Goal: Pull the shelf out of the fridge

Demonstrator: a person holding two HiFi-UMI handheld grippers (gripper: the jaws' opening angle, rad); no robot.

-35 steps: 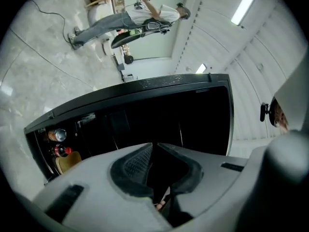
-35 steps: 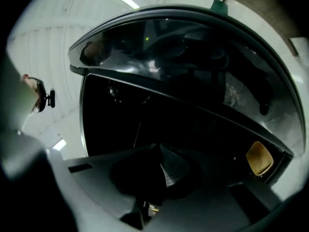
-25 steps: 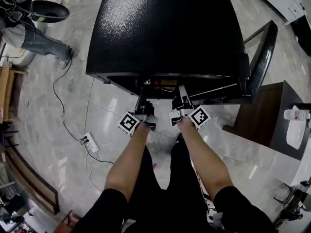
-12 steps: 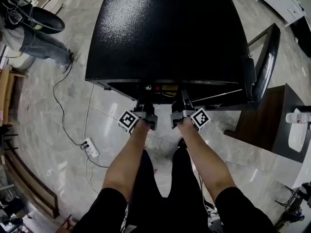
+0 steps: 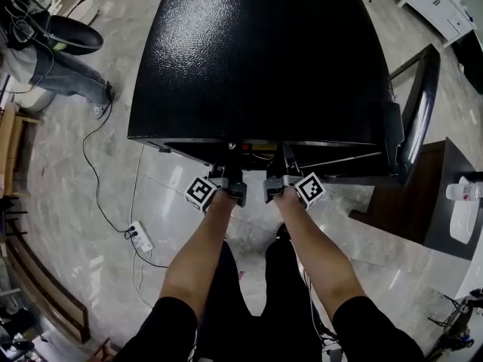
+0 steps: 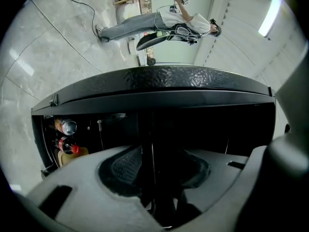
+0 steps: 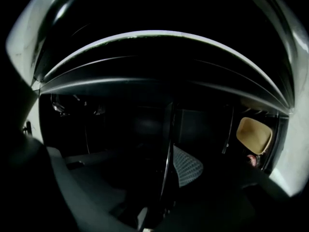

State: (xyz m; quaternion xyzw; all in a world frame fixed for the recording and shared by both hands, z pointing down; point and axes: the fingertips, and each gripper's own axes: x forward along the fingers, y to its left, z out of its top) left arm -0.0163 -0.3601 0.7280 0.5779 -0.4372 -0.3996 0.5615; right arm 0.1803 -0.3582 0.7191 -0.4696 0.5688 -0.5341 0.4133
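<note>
Inside the open black fridge [image 5: 264, 59], the shelf [image 6: 152, 141] is seen edge-on as a thin dark line. Its front edge is straddled by the left tongs [image 6: 157, 173] and the right tongs [image 7: 157, 178]. Their jaws have just been spread wide and are released, pressed on nothing. Bottles [image 6: 65, 127] are stored at the fridge's side, and the door [image 5: 416, 104] is swung open on the right.

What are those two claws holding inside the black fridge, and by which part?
Nothing is gripped now. The left gripper and right gripper have just been opening; the shelf's thin front edge stands between each pair of jaws.
</note>
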